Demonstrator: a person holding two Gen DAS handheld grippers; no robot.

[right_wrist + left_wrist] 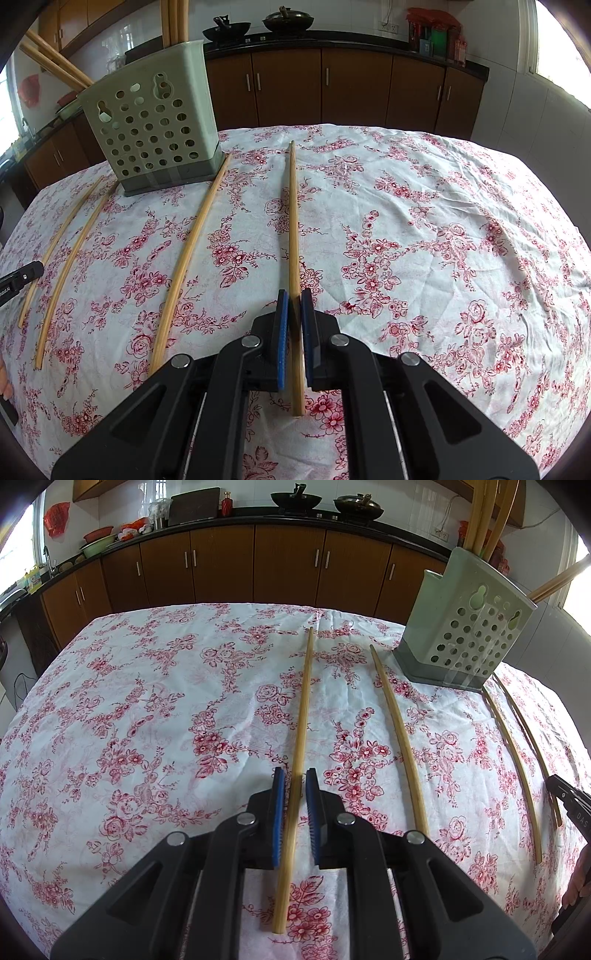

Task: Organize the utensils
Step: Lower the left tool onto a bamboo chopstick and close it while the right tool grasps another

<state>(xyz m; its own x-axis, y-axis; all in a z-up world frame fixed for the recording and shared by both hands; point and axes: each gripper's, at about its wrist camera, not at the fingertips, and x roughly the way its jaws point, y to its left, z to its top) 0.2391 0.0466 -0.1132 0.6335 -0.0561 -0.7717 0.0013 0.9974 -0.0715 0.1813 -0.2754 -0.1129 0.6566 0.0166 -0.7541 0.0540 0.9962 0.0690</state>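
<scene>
Straddling a chopstick (299, 738), left tool (295, 775) spread, right tool (294, 295) likewise over another chopstick (293, 221).

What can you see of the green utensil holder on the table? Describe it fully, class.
The utensil holder is a pale green plastic box with round holes and two gourd-shaped hanging slots on one wall, above a darker grey base. It stands upright on the floral tablecloth. Several chopsticks stick out of its top. One loose chopstick on the cloth reaches its base corner.
</scene>
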